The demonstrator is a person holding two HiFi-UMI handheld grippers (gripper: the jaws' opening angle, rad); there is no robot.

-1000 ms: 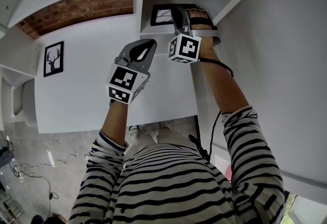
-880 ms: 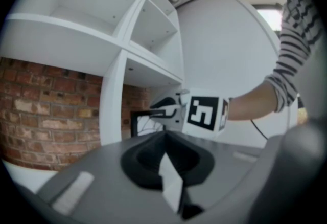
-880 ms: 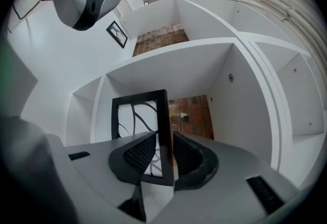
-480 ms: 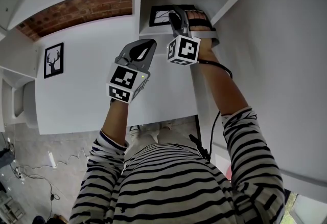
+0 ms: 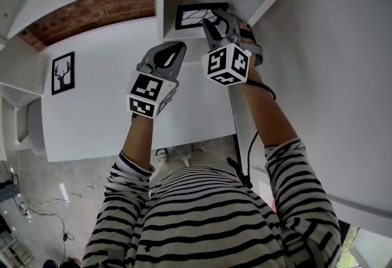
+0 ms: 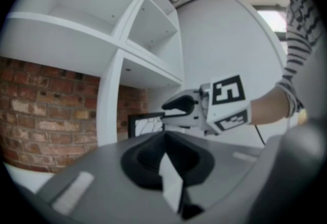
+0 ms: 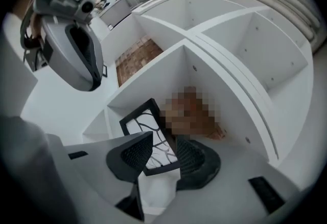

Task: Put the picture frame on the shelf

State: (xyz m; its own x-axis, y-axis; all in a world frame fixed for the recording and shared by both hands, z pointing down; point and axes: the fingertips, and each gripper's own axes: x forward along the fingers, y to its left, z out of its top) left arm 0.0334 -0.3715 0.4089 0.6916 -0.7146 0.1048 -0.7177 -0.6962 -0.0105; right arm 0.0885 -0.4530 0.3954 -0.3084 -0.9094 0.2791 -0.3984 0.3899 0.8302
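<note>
Two framed pictures are seen: a deer picture (image 5: 64,71) on the white panel at the left, and the picture frame (image 5: 199,14) stood in a compartment of the shelf (image 5: 160,10). Two grippers are held out on stretched arms. The left gripper (image 5: 176,49) is kept empty with its jaws together, outside the compartment. The right gripper (image 5: 222,18) is pointed into the compartment with its jaws spread wide. The frame's lower part is framed between them, and no pad is pressed on it.
</note>
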